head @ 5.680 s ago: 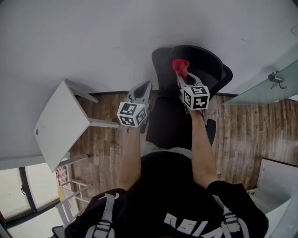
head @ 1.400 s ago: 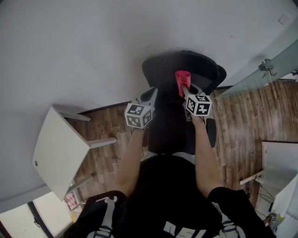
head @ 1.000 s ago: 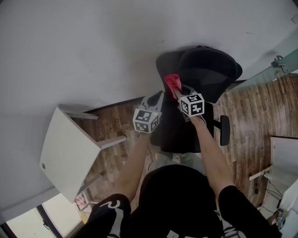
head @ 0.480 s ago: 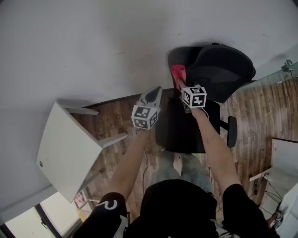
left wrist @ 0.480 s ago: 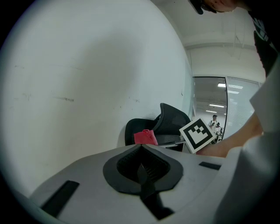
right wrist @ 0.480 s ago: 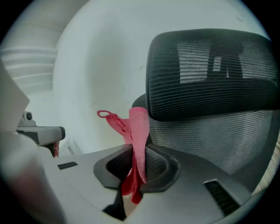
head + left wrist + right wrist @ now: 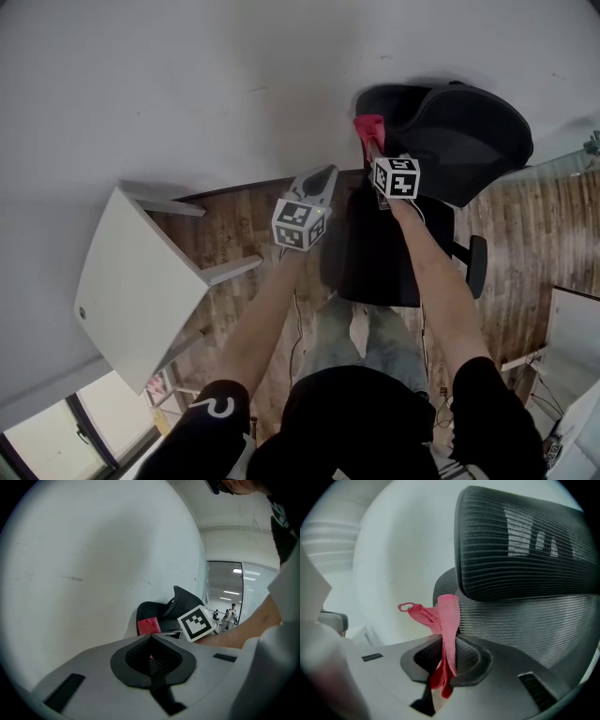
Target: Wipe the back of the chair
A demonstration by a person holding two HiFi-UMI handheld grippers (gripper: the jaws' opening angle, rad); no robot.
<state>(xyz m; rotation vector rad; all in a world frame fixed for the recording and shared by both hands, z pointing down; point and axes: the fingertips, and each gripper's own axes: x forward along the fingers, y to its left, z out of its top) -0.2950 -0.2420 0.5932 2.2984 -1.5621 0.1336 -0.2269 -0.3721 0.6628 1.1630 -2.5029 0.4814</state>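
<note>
White wall [image 7: 187,75] ahead, wooden floor [image 7: 239,248] below. Left tongs [image 7: 322,175] are pinched shut on nothing, arm stretched forward, hanging just left of the black mesh chair back [image 7: 459,141]. Right tongs [image 7: 373,142] clamp the red cloth [image 7: 367,126], arm extended, cloth standing up against that chair back's left edge.

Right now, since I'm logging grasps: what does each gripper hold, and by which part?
The right gripper pinches the pink cloth partway along its bunched length. The left gripper holds nothing, jaws together.
</note>
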